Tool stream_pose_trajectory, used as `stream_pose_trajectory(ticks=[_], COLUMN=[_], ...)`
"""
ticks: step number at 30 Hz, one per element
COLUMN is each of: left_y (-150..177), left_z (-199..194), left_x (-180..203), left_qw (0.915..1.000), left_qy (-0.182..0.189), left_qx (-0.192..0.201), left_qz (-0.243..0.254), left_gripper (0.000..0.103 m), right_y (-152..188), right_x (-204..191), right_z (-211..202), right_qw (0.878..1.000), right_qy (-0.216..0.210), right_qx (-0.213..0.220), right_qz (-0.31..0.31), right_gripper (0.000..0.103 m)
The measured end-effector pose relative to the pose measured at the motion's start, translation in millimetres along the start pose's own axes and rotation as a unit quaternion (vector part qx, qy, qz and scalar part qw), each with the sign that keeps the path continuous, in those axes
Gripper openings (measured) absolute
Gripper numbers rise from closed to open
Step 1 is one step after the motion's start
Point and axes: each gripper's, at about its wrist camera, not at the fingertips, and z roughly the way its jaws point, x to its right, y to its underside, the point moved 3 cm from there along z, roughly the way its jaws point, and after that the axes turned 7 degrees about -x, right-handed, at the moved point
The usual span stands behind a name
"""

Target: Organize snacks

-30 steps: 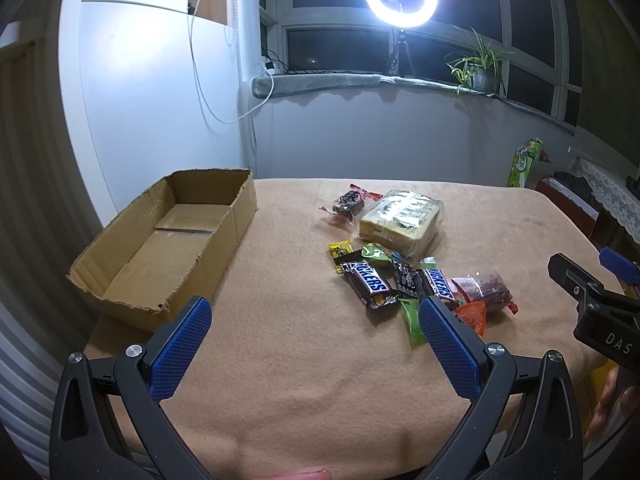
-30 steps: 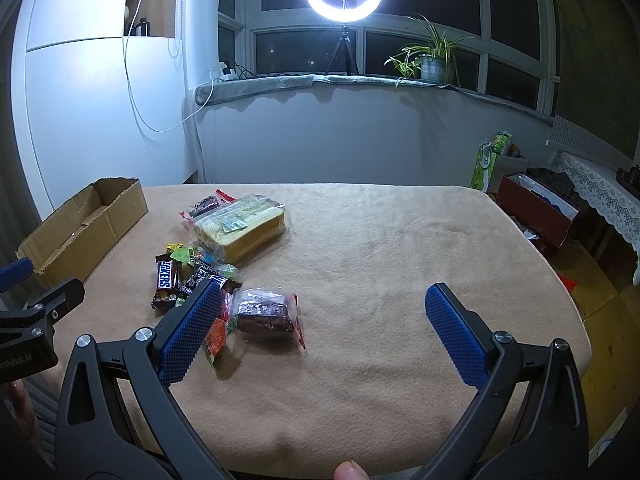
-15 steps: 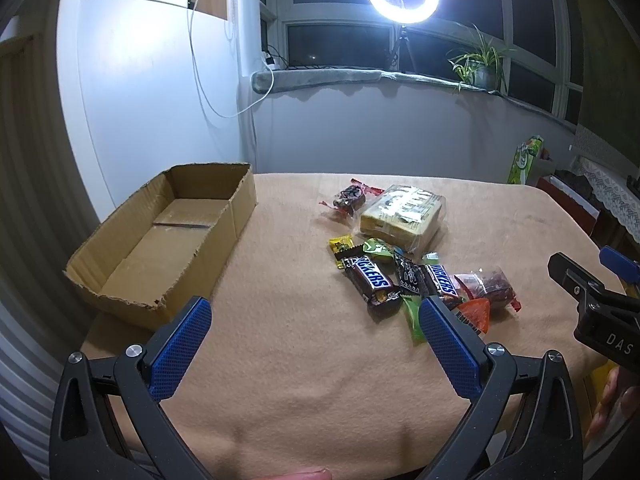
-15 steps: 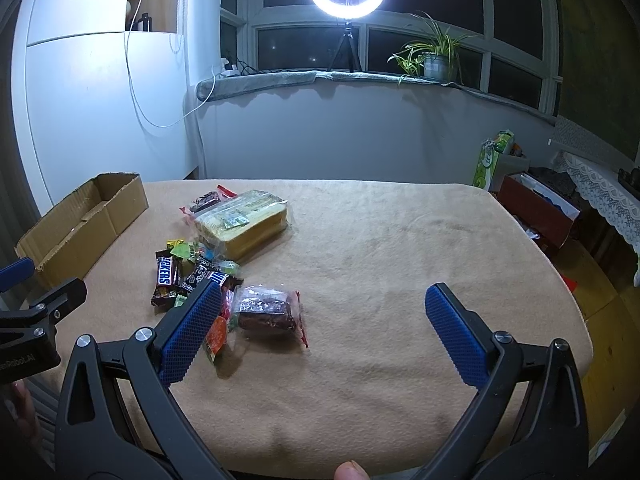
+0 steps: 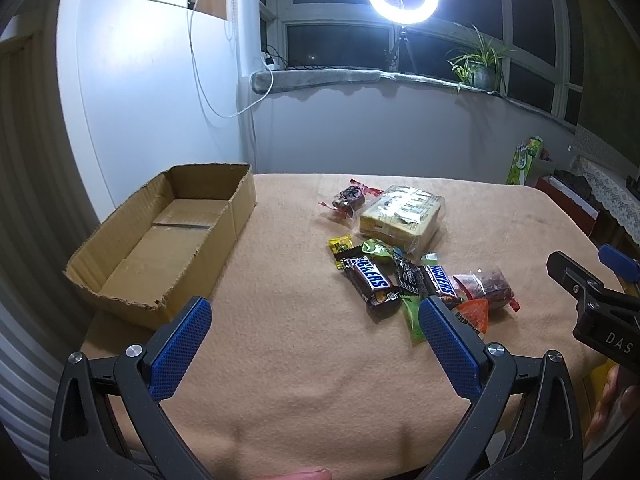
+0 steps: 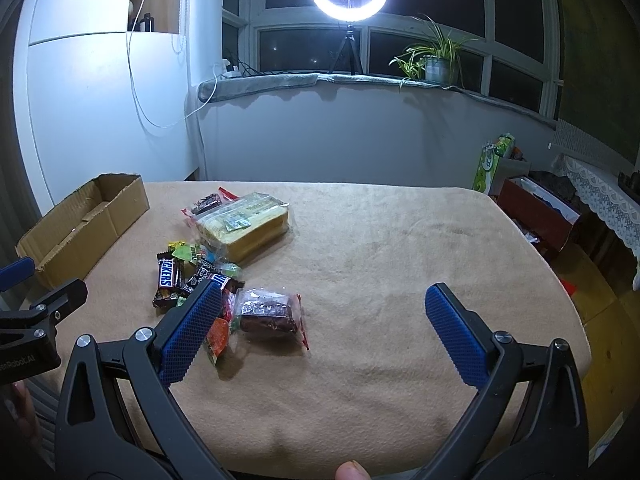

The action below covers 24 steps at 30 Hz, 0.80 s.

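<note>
left wrist view: left gripper [image 5: 314,344] hangs low over the near edge of the table [image 5: 280,400], fingers wide apart, holding nothing. cardboard box [image 5: 168,240] sits empty at far left, long axis running away from cam. snack pile [image 5: 400,264] is mid-table, right of box, well apart from it. nearest snickers bar [image 5: 370,278] lies flat, long axis diagonal, far-left to near-right. looks like step 1: nothing boxed yet. next move prob needs a reach fwd + right, fingers lined up across the bar's width.

right wrist view: right gripper [image 6: 320,332] also spread wide, empty. dark clear-wrapped snack [image 6: 268,314] lies just beyond its left finger, long axis roughly left-right. big yellow pack [image 6: 246,228] sits behind pile, angled.
</note>
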Motion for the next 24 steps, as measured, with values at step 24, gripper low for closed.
stream_pose_trajectory(ticks=[24], left_y=[-7.4], left_z=[-21.8], left_x=[-5.4], left_qw=[0.9996], left_qy=[0.003], left_qx=[0.027], left_qz=[-0.007], left_gripper=[0.103], right_y=[0.9], right_x=[-8.4], right_z=[-10.0], right_qw=[1.000], right_qy=[-0.006], right_qx=[-0.002], right_qz=[-0.019], right_gripper=[0.103])
